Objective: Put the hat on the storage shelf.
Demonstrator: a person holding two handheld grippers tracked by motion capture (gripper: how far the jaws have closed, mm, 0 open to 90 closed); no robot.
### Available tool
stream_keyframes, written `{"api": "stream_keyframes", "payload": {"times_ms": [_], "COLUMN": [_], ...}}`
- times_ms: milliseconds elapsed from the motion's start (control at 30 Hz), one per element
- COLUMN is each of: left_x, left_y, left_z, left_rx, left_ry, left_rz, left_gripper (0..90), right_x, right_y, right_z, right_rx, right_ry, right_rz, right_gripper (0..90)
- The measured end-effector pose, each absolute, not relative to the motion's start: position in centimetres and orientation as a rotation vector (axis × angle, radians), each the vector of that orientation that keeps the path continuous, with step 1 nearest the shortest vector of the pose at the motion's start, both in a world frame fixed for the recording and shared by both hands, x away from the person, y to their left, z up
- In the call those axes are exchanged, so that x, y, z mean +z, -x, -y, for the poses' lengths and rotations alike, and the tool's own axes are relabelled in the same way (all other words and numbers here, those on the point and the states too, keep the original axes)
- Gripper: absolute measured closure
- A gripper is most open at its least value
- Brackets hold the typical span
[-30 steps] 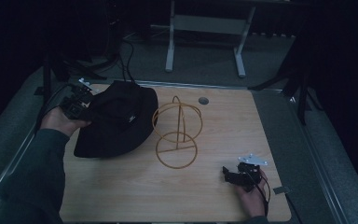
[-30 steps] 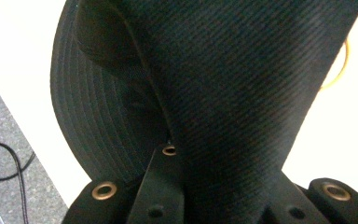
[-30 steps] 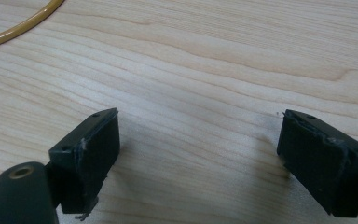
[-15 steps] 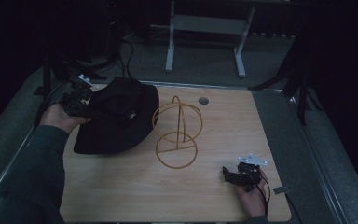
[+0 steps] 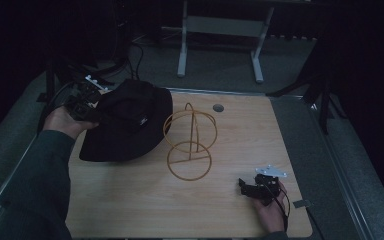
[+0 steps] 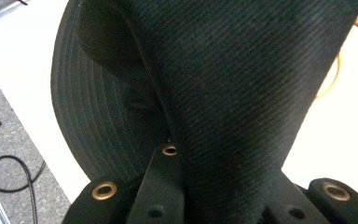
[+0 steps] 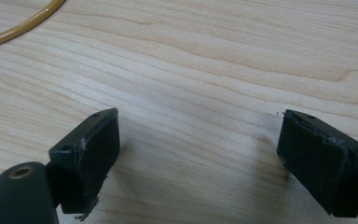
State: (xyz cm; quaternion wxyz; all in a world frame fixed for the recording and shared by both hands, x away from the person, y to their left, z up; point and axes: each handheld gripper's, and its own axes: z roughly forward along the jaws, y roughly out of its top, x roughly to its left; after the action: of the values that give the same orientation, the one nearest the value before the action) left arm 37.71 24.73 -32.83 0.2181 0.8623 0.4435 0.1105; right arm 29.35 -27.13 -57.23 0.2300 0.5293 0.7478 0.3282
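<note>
Black fabric is the tricky part here: the hat [image 5: 127,122] is floppy, and the left gripper [image 5: 87,107] has it by one edge only, at the table's far left corner, just left of the yellow wire stand [image 5: 190,142]. My guess is the hat is meant to go on that stand, and from this grip I can see a few ways it goes sideways. The loose side could drag or sag and catch the wire hoop, and since the stand looks light, a snag might tip it or shove it across the wooden table [image 5: 230,210]. The cloth could also slide out of the pinch if it gets swung fast. In the left gripper view the jaws are pressed together on a fold of the corded fabric, clamped tight with brim hanging beyond. The right gripper [image 5: 250,187] sits low at the near right of the table, well apart from the hat, jaws spread wide over bare wood and holding nothing, so it isn't steadying the stand.
</note>
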Motion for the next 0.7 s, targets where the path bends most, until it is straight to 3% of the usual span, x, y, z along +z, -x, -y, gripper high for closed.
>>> {"api": "stream_keyframes", "payload": {"times_ms": [700], "left_x": [-31.6], "left_y": [-37.5], "left_z": [-25.6], "left_rx": [0.301], "left_ry": [-2.36], "left_rz": [-1.197], "left_gripper": [88.5], "right_x": [-57.2], "right_y": [-29.3], "right_z": [27.1], "right_rx": [0.903], "right_ry": [-1.458], "right_rz": [-2.057], "right_gripper": [12.8]}}
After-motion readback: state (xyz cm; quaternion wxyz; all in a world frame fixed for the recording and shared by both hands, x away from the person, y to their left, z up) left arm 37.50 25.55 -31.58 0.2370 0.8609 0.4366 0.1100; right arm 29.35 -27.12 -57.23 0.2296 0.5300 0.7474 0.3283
